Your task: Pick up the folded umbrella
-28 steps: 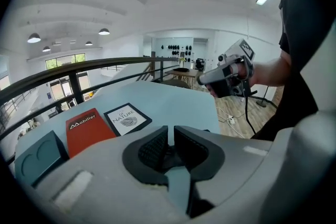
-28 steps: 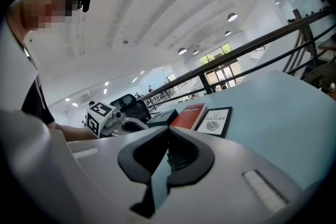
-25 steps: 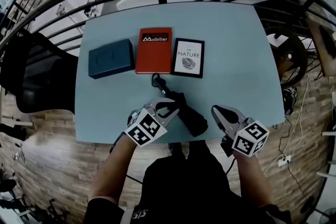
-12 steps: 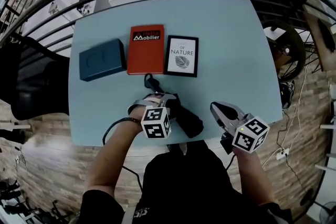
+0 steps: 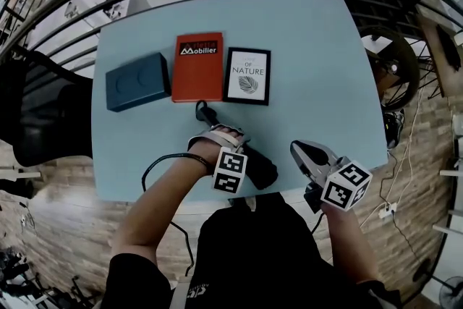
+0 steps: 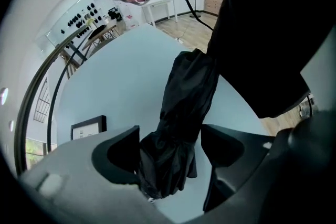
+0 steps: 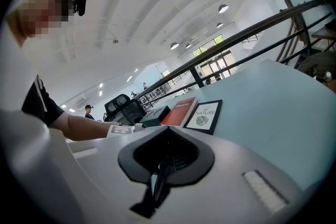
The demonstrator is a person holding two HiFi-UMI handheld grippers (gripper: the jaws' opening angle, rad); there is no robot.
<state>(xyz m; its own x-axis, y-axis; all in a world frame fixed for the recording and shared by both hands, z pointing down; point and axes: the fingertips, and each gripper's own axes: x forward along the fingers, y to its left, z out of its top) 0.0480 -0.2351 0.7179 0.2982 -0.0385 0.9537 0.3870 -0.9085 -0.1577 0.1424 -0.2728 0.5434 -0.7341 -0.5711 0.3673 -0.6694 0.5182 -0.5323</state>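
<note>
The pick-up is begun but not made: the folded umbrella (image 5: pixel 262 168) lies flat on the pale blue counter (image 5: pixel 318 61), in the lower middle of the head view, close to the counter's near edge and below the row formed by a dark blue box (image 5: pixel 137 82), a red book (image 5: pixel 197 66) and a black-framed book (image 5: pixel 248 76). The left gripper (image 6: pixel 169 150) stands over it, pointing steeply down. Its jaws have just been opening and now stand spread wide, with the umbrella's black fabric between them. The jaw at the left of the left gripper view looks to be just against the cloth and the other stands apart from it, so nothing is clamped yet. What is left, as I judge it, is to close on the bundle and raise it clear of the counter. The right gripper (image 5: pixel 298 150) waits at the lower right of the head view, apart from the umbrella, with its jaws drawn together on nothing. The umbrella's long axis runs on a diagonal in the head view. Its thin end, with what looks like a strap, points to the upper left toward the books, and its thicker end points to the lower right toward the person. The left jaws sit across that axis, nearer the thin end.
</note>
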